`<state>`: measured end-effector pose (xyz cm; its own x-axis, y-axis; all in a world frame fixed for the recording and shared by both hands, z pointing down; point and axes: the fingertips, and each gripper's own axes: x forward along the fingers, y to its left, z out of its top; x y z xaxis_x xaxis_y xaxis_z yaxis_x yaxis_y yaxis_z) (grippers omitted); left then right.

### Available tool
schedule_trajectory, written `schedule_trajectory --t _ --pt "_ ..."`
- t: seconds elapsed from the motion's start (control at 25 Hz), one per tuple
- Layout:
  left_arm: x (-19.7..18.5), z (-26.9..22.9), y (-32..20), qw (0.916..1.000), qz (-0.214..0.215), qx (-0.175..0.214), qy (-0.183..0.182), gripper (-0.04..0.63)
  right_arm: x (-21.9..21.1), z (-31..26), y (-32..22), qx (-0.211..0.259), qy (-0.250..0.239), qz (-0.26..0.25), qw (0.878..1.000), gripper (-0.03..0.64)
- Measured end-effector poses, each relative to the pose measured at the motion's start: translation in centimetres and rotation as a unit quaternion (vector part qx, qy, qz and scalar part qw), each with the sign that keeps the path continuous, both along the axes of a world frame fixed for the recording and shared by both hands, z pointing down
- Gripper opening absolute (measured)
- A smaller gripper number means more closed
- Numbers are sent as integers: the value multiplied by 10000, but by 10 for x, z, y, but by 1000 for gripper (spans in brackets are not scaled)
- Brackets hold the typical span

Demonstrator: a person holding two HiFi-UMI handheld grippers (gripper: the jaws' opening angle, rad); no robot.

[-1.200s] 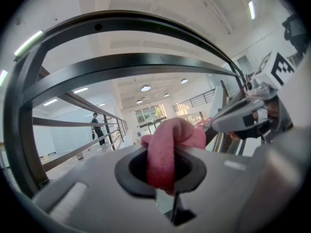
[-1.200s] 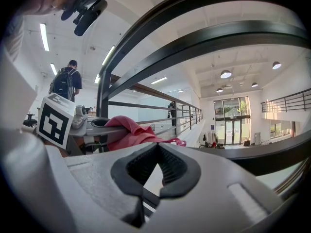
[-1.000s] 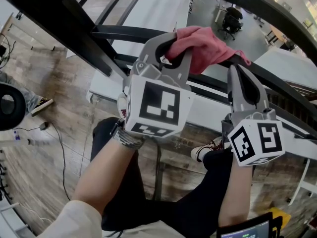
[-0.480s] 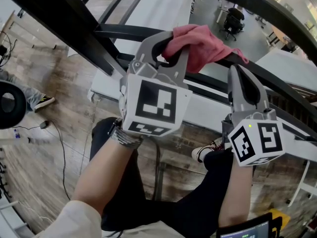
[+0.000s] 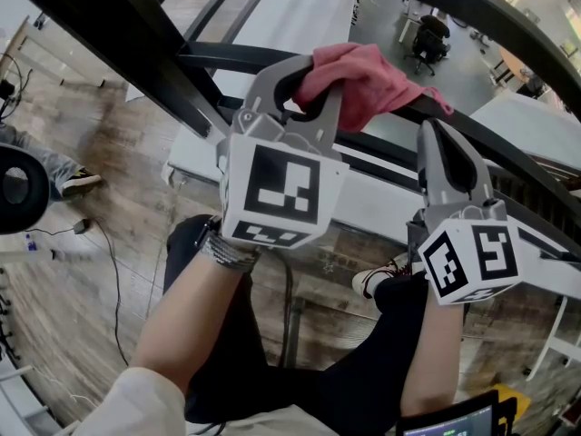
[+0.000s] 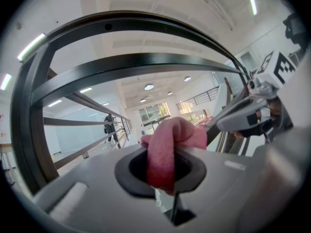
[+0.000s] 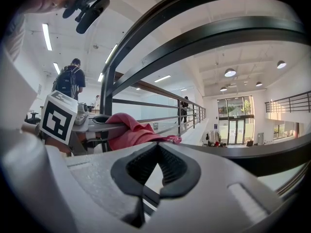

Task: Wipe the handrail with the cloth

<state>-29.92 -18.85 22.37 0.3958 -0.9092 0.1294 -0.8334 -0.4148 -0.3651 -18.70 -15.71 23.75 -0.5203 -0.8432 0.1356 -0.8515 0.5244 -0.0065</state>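
The handrail (image 5: 227, 57) crosses the head view as a dark bar running down to the right, with heavier rails arching above it and the wooden floor far below. The pink cloth (image 5: 372, 84) is bunched over this bar. The left tool (image 5: 313, 80) reaches up from below and pinches the cloth's near edge. The right tool (image 5: 434, 130) points at the same bar just beside the cloth's trailing corner; whether it touches the bar cannot be told here.

In the left gripper view, a fold of the cloth (image 6: 167, 154) fills the gap between the jaws. They are clamped onto it, and the rest of the fabric spills forward over the jaw tips. The bar beneath it is mostly covered.

In the right gripper view, the jaws meet at their tips with nothing between them, so this tool is clenched and empty. Ahead and to its left, the cloth (image 7: 129, 132) lies draped on the bar, with the left tool's marker cube behind it.

By my reading, the wiping step is in hand, with the cloth already on the rail and gripped. The next move calls for dragging the cloth along the bar under steady downward pressure. The grip must stay firm so the fabric does not slip off and fall
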Motion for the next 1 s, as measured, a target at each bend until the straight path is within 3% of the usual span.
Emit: schedule_trajectory --t 1.0 --pt "-20 0 -2 9997 -229 -11 7 29 -6 2 -1 -24 18 -68 10000 2"
